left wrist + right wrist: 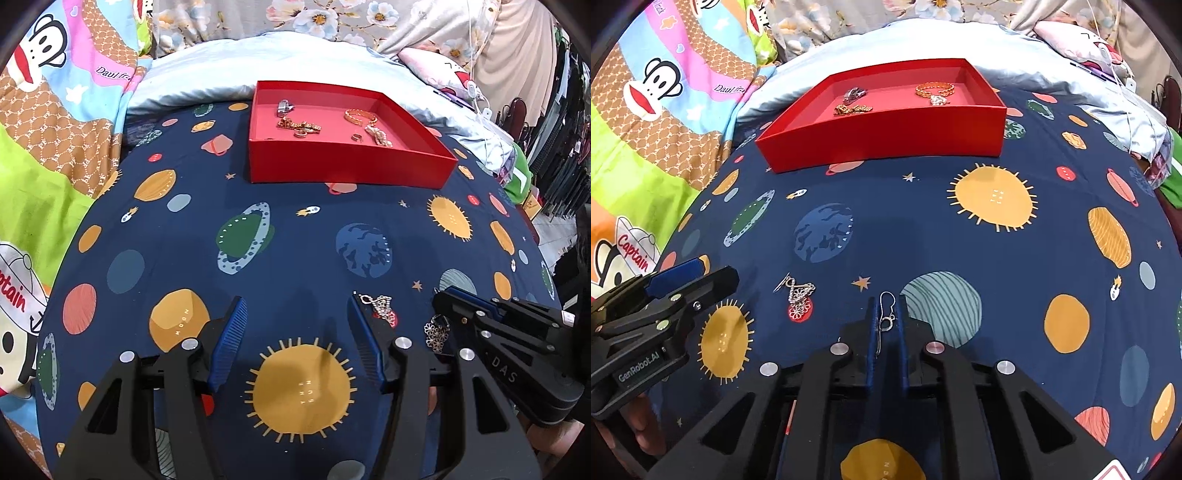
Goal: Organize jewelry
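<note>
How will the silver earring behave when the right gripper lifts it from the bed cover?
The earring will probably dangle, since the right gripper pinches it near its thin hook. It looks light. Being small, smooth wire, it may slip out between the pads.

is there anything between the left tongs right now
No, the left tongs stand open over bare planet-print sheet, with the silver earring lying just outside the right-hand finger.

Red box, navy planet-print sheet
</note>
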`<state>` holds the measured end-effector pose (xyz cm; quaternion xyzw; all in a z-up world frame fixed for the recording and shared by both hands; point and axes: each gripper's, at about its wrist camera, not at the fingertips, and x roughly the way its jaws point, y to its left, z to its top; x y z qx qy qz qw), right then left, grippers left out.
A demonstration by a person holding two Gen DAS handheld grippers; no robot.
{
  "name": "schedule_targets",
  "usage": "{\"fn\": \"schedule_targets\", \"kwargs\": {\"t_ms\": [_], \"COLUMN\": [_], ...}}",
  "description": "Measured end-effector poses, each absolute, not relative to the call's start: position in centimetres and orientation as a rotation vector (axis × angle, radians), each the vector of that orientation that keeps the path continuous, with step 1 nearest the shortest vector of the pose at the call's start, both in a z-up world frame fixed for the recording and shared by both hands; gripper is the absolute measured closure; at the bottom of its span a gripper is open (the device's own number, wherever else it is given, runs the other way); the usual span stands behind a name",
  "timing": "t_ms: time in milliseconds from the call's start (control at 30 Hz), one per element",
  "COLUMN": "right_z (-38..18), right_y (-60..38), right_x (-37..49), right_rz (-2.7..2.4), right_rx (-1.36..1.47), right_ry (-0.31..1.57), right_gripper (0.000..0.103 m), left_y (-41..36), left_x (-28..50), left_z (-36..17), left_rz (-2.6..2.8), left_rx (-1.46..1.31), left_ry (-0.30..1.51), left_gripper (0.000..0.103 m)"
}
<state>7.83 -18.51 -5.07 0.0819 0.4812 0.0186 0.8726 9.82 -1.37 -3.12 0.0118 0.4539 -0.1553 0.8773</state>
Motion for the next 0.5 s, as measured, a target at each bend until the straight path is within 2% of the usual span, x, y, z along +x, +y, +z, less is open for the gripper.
{"fn": "schedule_targets", "kwargs": {"t_ms": [100,167,500], "right_z": [-4.9,-4.7,-3.6], "right_y": [-19.0,-19.4,-20.9], "right_x": [7.7,7.6,7.2], "right_rz": [0.030,0.030,0.013], "right_rx": [0.187,0.201,0.229], "right_ry": [1.000,0.995,0.964], "right_gripper": [0.103,0.103,0.103], "left_y": [-1.8,-2.1,-5.3], "left_x": [9.7,9.6,9.6], "left_z": [-3.1,-3.0,-3.9], "left_rz": [-0.335,-0.343,-0.391], "left_rx": [0.025,0.023,0.031], "left_ry": [0.949,0.949,0.974], "left_gripper": [0.045,0.041,0.039]}}
